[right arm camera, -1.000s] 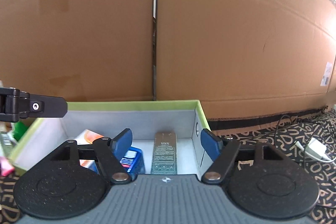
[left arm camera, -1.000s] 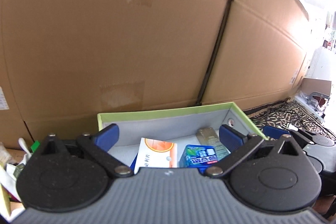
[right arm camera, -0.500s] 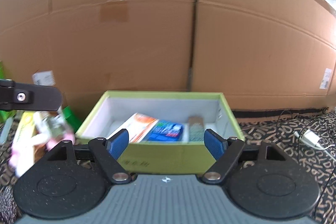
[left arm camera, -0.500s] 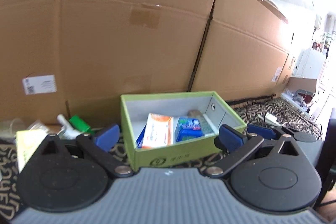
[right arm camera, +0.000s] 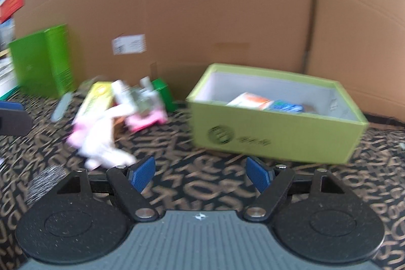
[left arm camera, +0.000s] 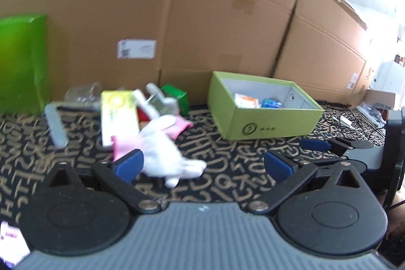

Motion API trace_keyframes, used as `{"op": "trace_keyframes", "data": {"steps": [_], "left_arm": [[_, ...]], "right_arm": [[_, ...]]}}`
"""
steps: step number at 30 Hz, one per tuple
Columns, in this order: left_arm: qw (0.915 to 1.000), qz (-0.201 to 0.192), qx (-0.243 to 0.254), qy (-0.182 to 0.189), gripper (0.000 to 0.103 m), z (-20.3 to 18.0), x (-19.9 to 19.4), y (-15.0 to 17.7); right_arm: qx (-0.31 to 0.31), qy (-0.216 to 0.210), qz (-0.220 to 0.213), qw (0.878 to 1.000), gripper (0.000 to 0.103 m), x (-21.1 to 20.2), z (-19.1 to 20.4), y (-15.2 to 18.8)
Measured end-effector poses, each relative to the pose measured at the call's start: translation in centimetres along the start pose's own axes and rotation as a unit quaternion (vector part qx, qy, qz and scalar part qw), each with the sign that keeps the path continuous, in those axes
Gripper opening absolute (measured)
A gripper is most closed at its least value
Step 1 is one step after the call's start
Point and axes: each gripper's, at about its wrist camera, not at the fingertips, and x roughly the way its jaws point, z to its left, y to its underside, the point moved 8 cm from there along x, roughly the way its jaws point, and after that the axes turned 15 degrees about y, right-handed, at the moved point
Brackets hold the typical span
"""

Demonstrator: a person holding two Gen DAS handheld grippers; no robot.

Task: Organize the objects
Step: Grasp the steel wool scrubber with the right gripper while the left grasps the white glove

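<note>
both backed off from over the lime box, now at 1 o'clock w/ the orange-white carton and blue pack inside. left gripper jaws apart, empty; right gripper likewise spread, nothing btwn. loose pile now ahead at 11 o'clock: white-pink glove, yellow-green carton, small green box. prob. drop-off done, next pick is the glove, nearest the left's pads.
</note>
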Motion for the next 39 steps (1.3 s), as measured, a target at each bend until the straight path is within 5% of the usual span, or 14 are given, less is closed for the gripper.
{"op": "trace_keyframes", "data": {"steps": [10,18,30,31,33,39], "left_arm": [[0.9949,0.022,-0.034,-0.093,0.103,6.4,-2.0,4.4],[0.9934,0.03,-0.058,-0.094,0.103,8.3,-2.6,5.5],[0.9922,0.014,-0.076,-0.097,0.103,10.0,-3.5,4.2],[0.9924,0.017,-0.076,-0.095,0.103,9.9,-3.3,4.2],[0.9927,0.022,-0.076,-0.091,0.103,9.8,-3.0,4.2],[0.9961,0.032,-0.06,-0.056,0.103,8.3,0.0,3.2]], "right_arm": [[-0.022,-0.132,0.037,0.99,0.082,-1.2,10.0,3.2],[-0.039,-0.199,0.037,0.979,0.081,-1.7,16.2,3.4],[-0.027,-0.248,0.05,0.967,0.079,-1.4,19.8,3.5],[-0.025,-0.252,0.051,0.966,0.078,-1.2,20.2,3.7],[-0.027,-0.248,0.058,0.967,0.044,-0.7,20.5,4.1],[-0.016,-0.206,0.037,0.978,0.035,-0.8,16.3,3.6]]}}
